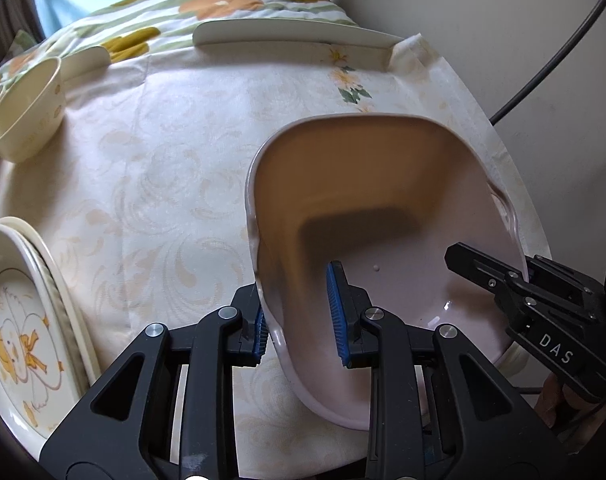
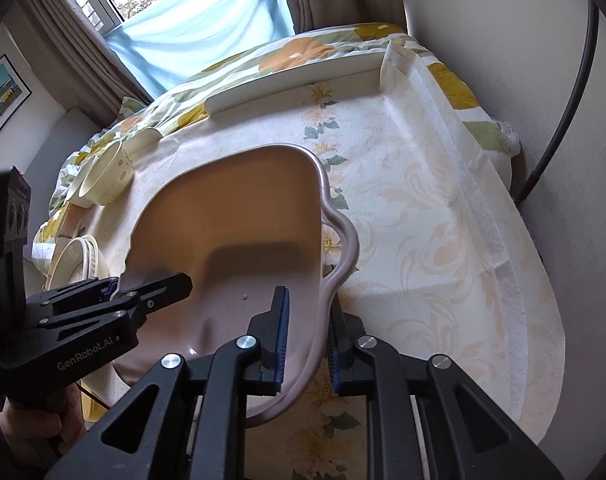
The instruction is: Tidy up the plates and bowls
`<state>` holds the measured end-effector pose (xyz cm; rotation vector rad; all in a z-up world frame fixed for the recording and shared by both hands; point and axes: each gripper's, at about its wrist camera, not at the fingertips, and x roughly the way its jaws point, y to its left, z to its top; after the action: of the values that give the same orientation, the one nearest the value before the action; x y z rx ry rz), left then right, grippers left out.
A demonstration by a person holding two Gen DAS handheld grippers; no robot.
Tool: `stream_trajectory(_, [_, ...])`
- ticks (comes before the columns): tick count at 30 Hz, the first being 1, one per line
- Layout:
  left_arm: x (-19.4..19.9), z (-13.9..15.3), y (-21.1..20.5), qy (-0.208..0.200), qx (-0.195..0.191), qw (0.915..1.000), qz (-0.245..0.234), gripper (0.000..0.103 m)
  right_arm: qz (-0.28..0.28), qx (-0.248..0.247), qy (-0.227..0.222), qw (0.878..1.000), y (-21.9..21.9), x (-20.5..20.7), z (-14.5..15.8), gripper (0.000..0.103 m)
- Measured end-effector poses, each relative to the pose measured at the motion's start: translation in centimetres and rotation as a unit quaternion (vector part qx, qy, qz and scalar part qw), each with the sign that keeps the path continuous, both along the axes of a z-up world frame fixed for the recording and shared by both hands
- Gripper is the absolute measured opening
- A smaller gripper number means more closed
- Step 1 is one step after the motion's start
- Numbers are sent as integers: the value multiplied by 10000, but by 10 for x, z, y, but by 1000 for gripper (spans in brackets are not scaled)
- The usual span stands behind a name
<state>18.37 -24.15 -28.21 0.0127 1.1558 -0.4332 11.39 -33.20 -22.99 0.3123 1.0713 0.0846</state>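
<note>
A deep pale-pink dish [image 1: 383,200] with wavy handles is held between both grippers over the right part of the table. My left gripper [image 1: 299,320] is shut on its left rim, one blue pad inside the wall and one outside. My right gripper [image 2: 309,344] is shut on the opposite rim beside the handle [image 2: 347,248]. Each gripper also shows in the other's view: the right gripper [image 1: 519,276] and the left gripper [image 2: 143,284]. The dish [image 2: 231,216] is empty. Whether its base touches the cloth is hidden.
A cream bowl [image 1: 23,120] stands at the far left. A stack of plates with a duck drawing [image 1: 23,320] lies at the near left. A long white plate [image 1: 295,34] sits at the far edge. The tablecloth [image 1: 163,180] covers the table; a wall and a dark cable [image 2: 559,120] close the right.
</note>
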Motion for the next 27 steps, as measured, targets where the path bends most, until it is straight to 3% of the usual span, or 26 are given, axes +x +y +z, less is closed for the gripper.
stream_trajectory(5, [-4,-4,-5,-1,92,9999,-105,31,-121,186,65,9997,-5,-3,-6,16])
stream_trajectory(7, [-7,-4,-8,-54,173,9997,-142,50,-163,266,109,9995,-5,-3,-7,16])
stream_trajectory(8, [-8,-4,-9,-101,213,9996,-137,65,-189,312,111,9993,-5,-3,-7,16])
stream_trajectory(9, [-9,-3,-10,-158,232,9995,-128,69,-215,347,112,9991,-5,-3,-7,16])
stream_trajectory(13, [-9,-2,-11,-206,270,9993,-139,69,-442,491,90,9978,-12,-6,-8,48])
stream_trajectory(21, [-18,13,3,-252,332,9991,-24,69,-671,587,1,9960,-25,-18,11,48])
stream_trajectory(27, [-34,60,31,-594,331,9975,213,69,-549,455,-240,9972,-25,-32,56,48])
